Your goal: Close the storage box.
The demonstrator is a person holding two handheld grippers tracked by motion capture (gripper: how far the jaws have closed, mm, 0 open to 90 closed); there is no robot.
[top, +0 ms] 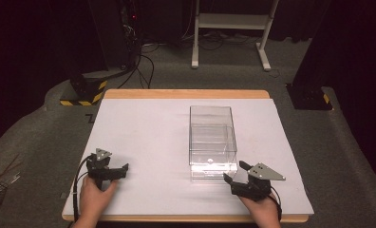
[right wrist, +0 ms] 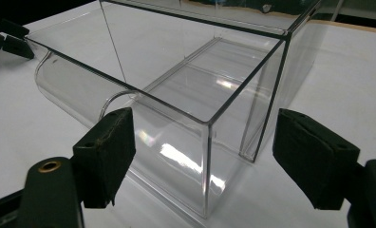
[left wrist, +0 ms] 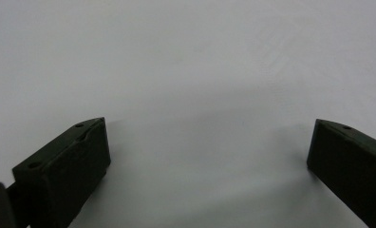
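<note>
A person holds a black gripper in each hand over a white table. The right gripper sits low at the near edge of the table, and its jaws are wide apart with nothing between them. Just ahead of its jaws stands a clear plastic box. In the right gripper view, the right gripper points straight at the near corner of the clear plastic box, and that corner stands right in the middle of the gap between the two jaws, a little beyond their tips. The jaws are not touching the box. The box is see-through, with an open top, and it has a rounded clear flap along the bottom of the side near the left jaw. The left gripper is well off to the side of the box, resting low near the table's front edge. In the left gripper view, the left gripper has its jaws spread wide open too, and there is just bare white table in front of them. It holds nothing.
</note>
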